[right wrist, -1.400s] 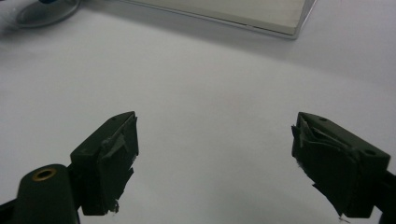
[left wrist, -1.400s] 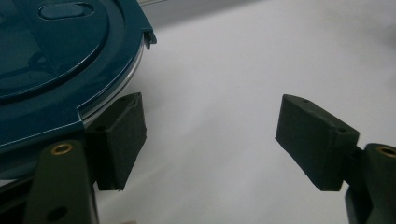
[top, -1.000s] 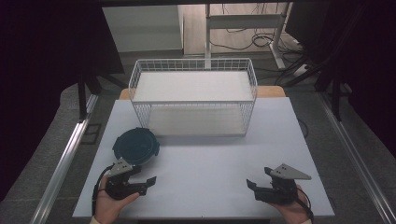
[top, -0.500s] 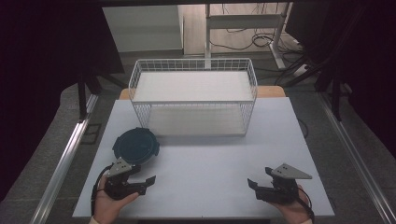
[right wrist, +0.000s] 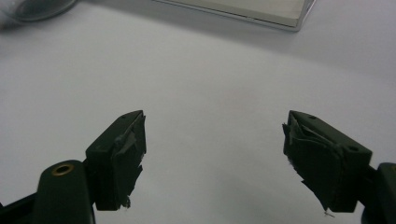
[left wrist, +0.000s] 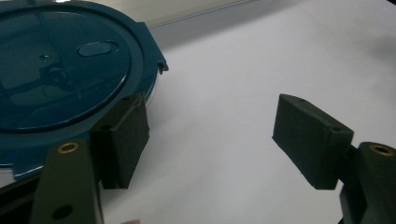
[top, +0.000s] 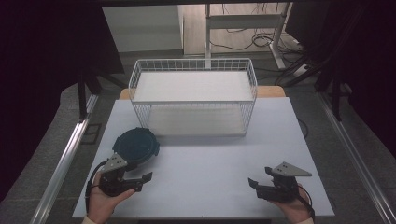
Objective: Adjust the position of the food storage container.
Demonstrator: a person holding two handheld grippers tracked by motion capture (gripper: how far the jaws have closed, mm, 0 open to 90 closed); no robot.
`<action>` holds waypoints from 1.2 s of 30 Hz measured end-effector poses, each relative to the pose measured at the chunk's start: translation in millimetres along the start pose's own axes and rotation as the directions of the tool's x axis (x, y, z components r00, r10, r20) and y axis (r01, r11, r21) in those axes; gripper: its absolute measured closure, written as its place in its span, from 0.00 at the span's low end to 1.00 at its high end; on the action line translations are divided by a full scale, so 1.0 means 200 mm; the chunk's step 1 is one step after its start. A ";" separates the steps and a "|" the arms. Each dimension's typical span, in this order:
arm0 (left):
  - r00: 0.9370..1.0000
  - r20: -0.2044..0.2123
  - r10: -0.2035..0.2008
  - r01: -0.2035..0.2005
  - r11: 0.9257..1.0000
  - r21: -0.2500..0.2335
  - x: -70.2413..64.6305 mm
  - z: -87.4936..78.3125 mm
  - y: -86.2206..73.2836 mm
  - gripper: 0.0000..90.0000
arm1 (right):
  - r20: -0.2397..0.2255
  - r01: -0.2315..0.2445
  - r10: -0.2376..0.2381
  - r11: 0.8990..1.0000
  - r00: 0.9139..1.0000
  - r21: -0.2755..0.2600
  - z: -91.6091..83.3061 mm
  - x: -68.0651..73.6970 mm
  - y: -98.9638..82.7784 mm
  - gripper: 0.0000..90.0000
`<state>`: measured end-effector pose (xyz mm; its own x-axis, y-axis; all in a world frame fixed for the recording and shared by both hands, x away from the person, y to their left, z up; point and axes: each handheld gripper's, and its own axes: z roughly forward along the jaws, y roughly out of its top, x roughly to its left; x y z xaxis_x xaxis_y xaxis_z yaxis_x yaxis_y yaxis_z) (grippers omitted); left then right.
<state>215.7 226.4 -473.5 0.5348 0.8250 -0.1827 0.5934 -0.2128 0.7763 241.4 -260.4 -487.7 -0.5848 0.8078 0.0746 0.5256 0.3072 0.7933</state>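
Note:
A dark teal round lid [top: 136, 145] lies flat on the white table [top: 210, 154], left of centre. Just in front of it, my left gripper [top: 144, 182] rests in a hand with its jaws pointing right. In the left gripper view the lid [left wrist: 60, 70] sits at the upper left, partly behind the left pad [left wrist: 123, 140]; the left gripper [left wrist: 210, 135] is open over bare table. My right gripper [top: 253, 187] is held low at the front right, jaws pointing left. It [right wrist: 215, 154] is open, its jaws have just been closing, and nothing is between them.
A white wire basket [top: 194, 100] with a white floor stands at the back middle of the table; its base edge [right wrist: 243, 9] shows at the top of the right gripper view. Dark floor and metal rails flank the table.
The right gripper's jaws look slightly narrower than a second ago. Both hands and the lid stay where they were.

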 end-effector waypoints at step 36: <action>0.991 -0.128 -0.044 0.051 0.997 0.050 0.39 -0.12 0.35 0.45 | 0.026 -0.020 0.019 1.000 0.999 0.019 0.01 -0.03 -0.01 0.24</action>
<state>284.7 287.8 -419.4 0.4269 0.8937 -0.1381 0.6490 -0.1965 0.7349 244.7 -264.4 -491.5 -0.5584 0.8263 0.0739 0.5483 0.3007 0.7803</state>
